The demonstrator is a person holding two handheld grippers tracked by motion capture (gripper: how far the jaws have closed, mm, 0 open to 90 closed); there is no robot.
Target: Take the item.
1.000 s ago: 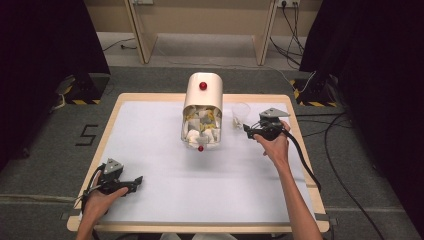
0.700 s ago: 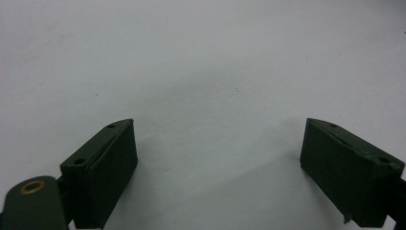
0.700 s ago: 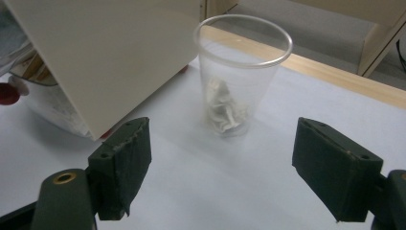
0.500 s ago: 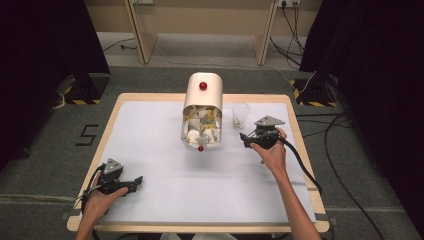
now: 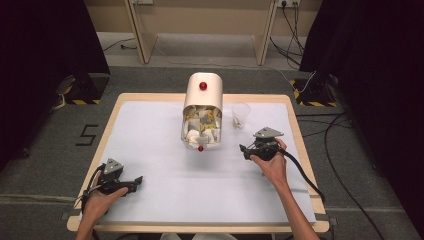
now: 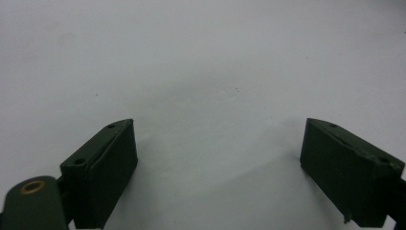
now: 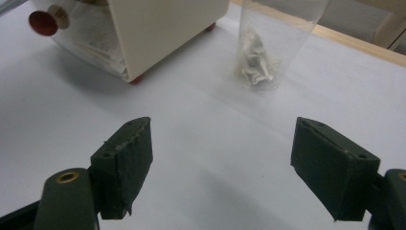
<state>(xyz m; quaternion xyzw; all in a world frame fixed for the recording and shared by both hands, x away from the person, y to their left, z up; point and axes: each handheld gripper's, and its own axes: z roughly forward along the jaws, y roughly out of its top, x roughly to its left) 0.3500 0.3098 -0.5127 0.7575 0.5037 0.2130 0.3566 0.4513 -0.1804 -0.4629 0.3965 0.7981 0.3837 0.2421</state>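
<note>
Plainly both grippers' jaws gape wide, empty, while the clear cup's (image 7: 268,43) rim (cut off) hides its jumbled contents.

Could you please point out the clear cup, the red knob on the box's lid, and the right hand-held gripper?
clear cup (image 5: 240,115), high view, on its side wall.
red knob (image 7: 43,22), right gripper view, on its round face.
right hand-held gripper (image 7: 221,165), right gripper view, midway between its open jaws.

High view looks down on the table (image 5: 150,125); gripper views skim close over it.
</note>
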